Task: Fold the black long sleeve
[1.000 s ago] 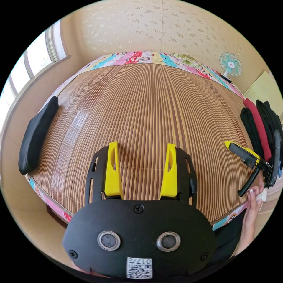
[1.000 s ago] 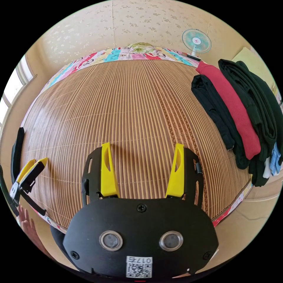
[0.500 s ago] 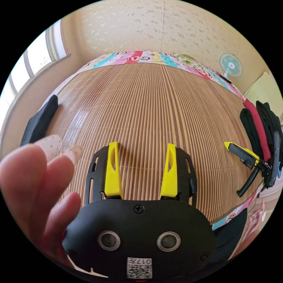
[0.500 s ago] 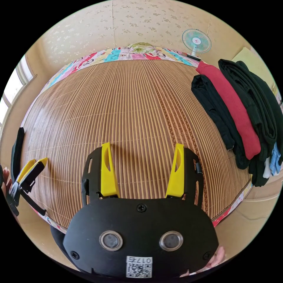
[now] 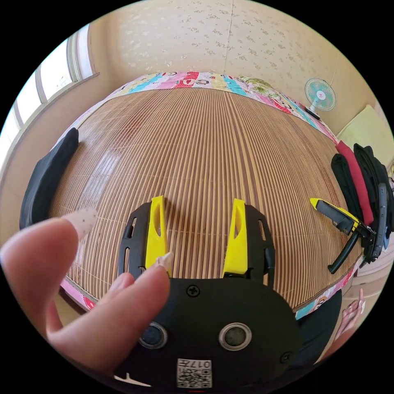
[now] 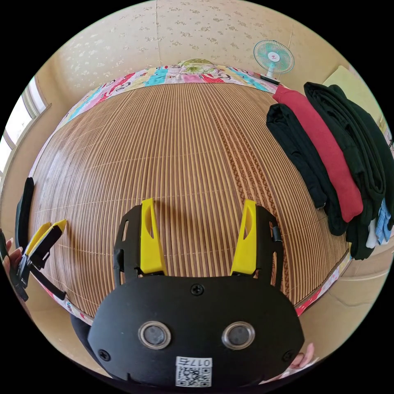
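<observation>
A folded black garment (image 5: pixel 47 178) lies at the left edge of the bamboo mat (image 5: pixel 205 139); a thin sliver of this black garment (image 6: pixel 24 209) shows in the right gripper view. My left gripper (image 5: pixel 197 223) hovers over the mat, jaws open and empty, with a hand (image 5: pixel 78 287) wrapped over its body. My right gripper (image 6: pixel 199 227) is open and empty above the mat (image 6: pixel 172 143). The right gripper (image 5: pixel 324 205) appears at the right of the left gripper view, and the left gripper (image 6: pixel 47 232) at the left of the right gripper view.
A pile of folded clothes sits along the mat's right edge: a black piece (image 6: pixel 301 158), a red one (image 6: pixel 324 143) and more dark ones (image 6: pixel 361 139). A small fan (image 6: pixel 273 57) stands at the far corner. A window (image 5: pixel 49 69) is on the left wall.
A hand has closed further over the left gripper's body, and that view has shifted slightly. The right gripper view is nearly still; fingertips show at its lower right edge.
</observation>
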Tool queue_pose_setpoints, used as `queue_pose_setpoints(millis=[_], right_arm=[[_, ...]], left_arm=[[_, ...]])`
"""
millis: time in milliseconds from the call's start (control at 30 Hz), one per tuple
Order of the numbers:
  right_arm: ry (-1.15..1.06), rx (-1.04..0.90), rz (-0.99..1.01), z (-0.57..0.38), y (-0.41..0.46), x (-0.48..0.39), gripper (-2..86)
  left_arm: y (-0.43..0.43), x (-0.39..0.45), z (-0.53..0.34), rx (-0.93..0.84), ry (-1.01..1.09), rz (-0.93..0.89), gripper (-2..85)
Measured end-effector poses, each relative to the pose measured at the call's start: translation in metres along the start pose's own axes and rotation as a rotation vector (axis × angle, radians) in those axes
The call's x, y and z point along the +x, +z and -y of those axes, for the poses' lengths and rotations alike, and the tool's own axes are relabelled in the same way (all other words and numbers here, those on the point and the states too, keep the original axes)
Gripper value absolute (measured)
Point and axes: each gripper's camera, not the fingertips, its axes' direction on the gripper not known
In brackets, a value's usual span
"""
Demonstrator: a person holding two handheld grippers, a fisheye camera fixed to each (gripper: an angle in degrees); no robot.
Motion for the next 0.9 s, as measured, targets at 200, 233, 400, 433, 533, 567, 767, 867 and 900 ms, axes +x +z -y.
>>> queue_pose_setpoints(millis=[200, 233, 400, 433, 533, 567, 767, 867, 900], right_arm=[[0.0, 0.0, -0.001, -0.002, -0.001, 0.007, 27.3], [0.0, 0.0, -0.001, -0.002, -0.001, 0.009, 27.3], [0.0, 0.0, -0.002, -0.003, -0.001, 0.014, 27.3], [0.0, 0.0, -0.003, -0.004, -0.001, 0.016, 27.4], [0.001, 0.0, -0.003, -0.004, -0.001, 0.019, 27.4], [0.001, 0.0, -0.003, -0.004, -0.002, 0.02, 27.4], [0.001, 0.0, -0.004, -0.004, -0.002, 0.027, 27.4], [0.001, 0.0, -0.005, -0.004, -0.002, 0.03, 27.4], [0.001, 0.0, -0.005, -0.004, -0.002, 0.031, 27.4]], left_arm=[[0.0, -0.009, 0.003, -0.003, -0.004, -0.009, 21.9], [0.0, -0.009, 0.003, -0.003, 0.001, -0.006, 21.8], [-0.004, -0.014, 0.005, 0.013, 0.009, -0.009, 21.5], [-0.004, -0.014, 0.005, 0.01, 0.008, -0.007, 21.4], [-0.003, -0.011, 0.008, -0.001, 0.021, 0.034, 21.3], [-0.004, -0.01, 0.008, 0.003, 0.026, 0.046, 21.3], [-0.004, -0.017, 0.01, 0.002, 0.019, 0.032, 21.3], [-0.004, -0.018, 0.011, 0.002, 0.023, 0.041, 21.3], [-0.004, -0.019, 0.011, 0.002, 0.022, 0.04, 21.3]])
